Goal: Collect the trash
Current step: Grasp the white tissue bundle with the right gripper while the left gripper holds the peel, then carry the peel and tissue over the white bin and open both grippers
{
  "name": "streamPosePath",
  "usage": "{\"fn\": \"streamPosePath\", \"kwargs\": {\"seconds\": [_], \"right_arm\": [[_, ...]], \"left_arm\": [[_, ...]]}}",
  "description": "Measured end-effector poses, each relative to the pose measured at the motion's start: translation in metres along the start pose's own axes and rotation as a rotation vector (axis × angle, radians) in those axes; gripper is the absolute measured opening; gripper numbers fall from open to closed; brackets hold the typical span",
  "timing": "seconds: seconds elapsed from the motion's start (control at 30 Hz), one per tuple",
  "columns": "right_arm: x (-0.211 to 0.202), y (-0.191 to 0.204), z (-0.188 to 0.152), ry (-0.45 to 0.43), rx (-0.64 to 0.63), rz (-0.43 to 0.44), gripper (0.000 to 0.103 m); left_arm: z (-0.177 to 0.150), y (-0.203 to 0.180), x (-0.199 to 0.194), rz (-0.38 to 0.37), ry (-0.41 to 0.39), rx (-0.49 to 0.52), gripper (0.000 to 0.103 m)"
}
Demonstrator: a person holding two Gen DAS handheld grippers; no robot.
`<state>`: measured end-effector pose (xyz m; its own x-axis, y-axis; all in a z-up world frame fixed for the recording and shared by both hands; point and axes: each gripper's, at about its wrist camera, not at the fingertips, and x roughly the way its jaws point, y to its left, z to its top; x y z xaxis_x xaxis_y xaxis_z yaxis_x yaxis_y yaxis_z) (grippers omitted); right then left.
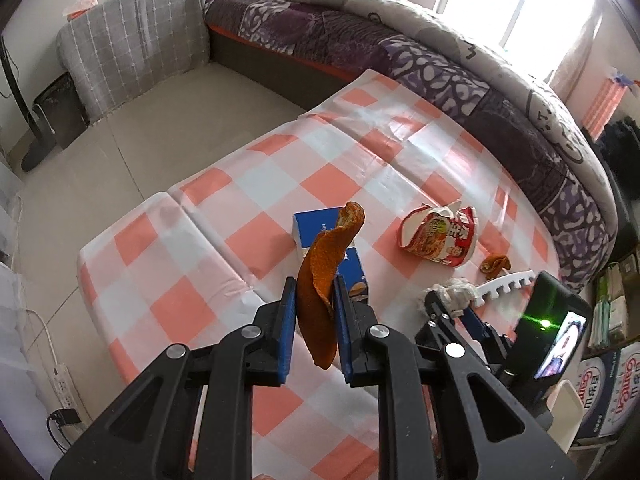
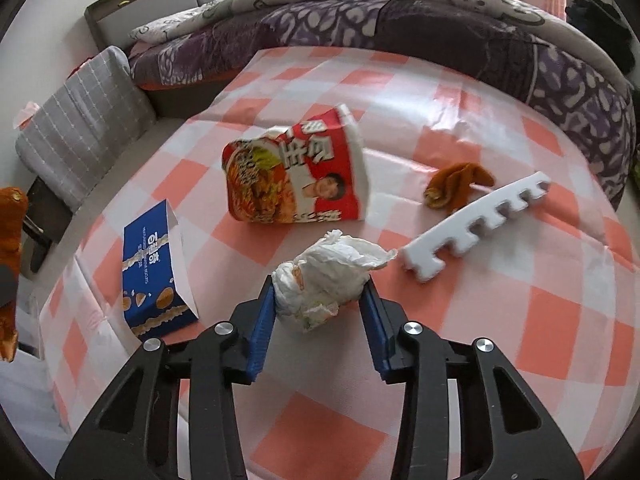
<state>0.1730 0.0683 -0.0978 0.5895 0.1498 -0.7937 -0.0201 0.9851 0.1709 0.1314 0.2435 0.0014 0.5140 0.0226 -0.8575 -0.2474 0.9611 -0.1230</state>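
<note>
My left gripper [image 1: 315,294] is shut on a long orange peel [image 1: 322,280] and holds it above the checked table [image 1: 168,280]. My right gripper [image 2: 322,294] is shut on a crumpled white tissue [image 2: 324,280] just above the table; it also shows in the left wrist view [image 1: 456,296]. On the table lie a blue snack box [image 2: 154,272], a crushed red noodle cup [image 2: 296,172], a second orange peel [image 2: 456,186] and a white notched foam strip [image 2: 476,226].
A bed with purple bedding [image 1: 400,52] runs along the table's far side. A grey covered seat [image 1: 136,44] stands on the floor at the left. A power strip [image 1: 62,380] lies on the floor. Boxes [image 1: 612,392] stand at the right.
</note>
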Motion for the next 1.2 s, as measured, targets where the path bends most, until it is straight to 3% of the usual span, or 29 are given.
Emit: {"fn": "streamPosePath", "kwargs": {"seconds": [0.23, 0.63, 1.2], "right_arm": [[-0.035, -0.022, 0.006, -0.041, 0.004, -0.026, 0.039], [-0.095, -0.088, 0.002, -0.082, 0.041, -0.116, 0.039], [-0.160, -0.258, -0.043, 0.016, 0.310, -0.290, 0.040]], "left_arm": [[-0.005, -0.024, -0.011, -0.016, -0.031, 0.048, 0.018], [-0.028, -0.097, -0.030, -0.057, -0.086, 0.208, 0.018], [-0.084, -0.213, -0.030, -0.167, -0.059, 0.437, 0.018]]}}
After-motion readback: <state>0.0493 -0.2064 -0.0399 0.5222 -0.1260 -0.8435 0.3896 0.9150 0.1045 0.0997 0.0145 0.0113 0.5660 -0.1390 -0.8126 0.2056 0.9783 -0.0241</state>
